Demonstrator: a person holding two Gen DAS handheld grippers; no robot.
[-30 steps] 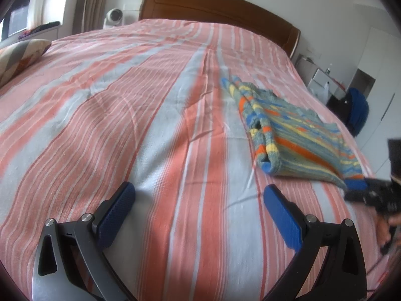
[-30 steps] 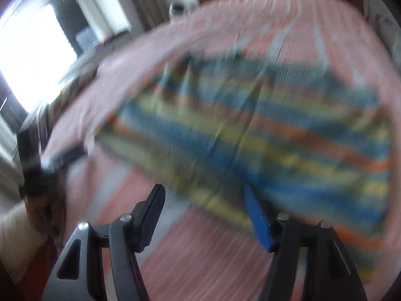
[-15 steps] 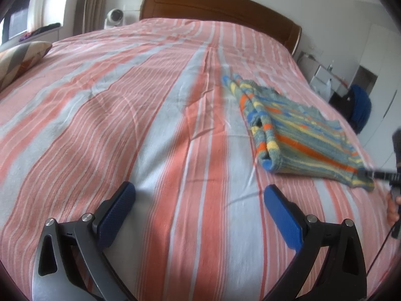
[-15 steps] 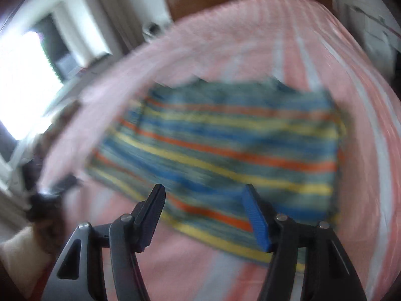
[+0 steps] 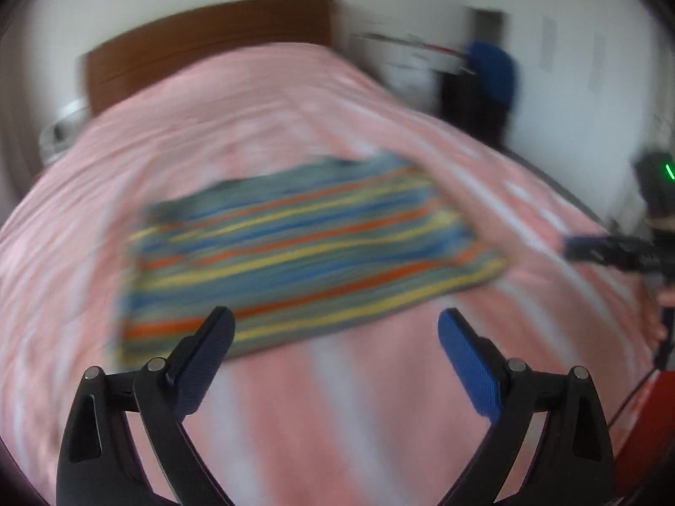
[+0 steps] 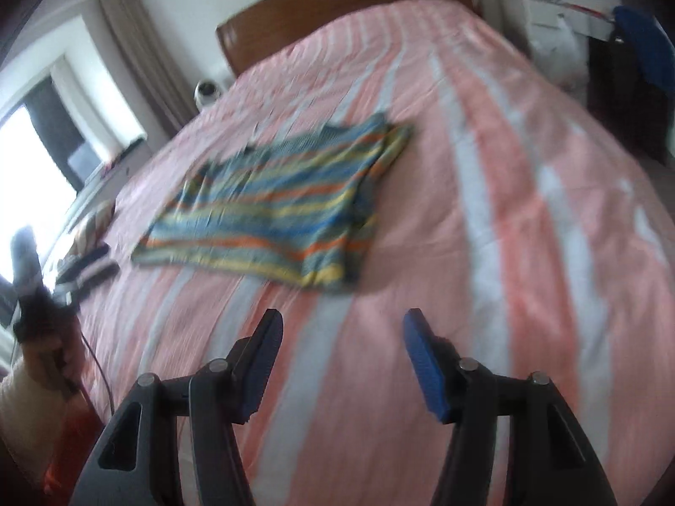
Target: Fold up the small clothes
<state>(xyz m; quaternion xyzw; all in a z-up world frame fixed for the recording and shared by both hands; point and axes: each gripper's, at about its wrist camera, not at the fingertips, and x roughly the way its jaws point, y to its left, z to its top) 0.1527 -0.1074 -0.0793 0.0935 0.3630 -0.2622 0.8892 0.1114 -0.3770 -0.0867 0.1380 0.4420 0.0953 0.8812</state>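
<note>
A folded knit garment (image 5: 295,244) with blue, yellow and orange stripes lies flat on the pink-and-white striped bed (image 5: 379,400). My left gripper (image 5: 335,320) hovers open just short of its near edge, with nothing between the blue pads. In the right wrist view the garment (image 6: 274,206) lies further off, ahead and to the left. My right gripper (image 6: 342,320) is above bare bedcover; its jaws are closing with nothing between them. The right gripper (image 5: 607,248) also shows at the right edge of the left wrist view, clear of the garment.
A brown headboard (image 5: 202,46) ends the bed at the far side. A blue item on a dark stand (image 5: 493,71) is by the wall beyond the right edge. A bright window (image 6: 38,160), a curtain and a striped pillow (image 6: 90,223) are on the left.
The left wrist view has swung round from bare bedcover to face the garment. The right gripper has pulled back from right over the garment to bare bedcover, its jaws slightly narrower.
</note>
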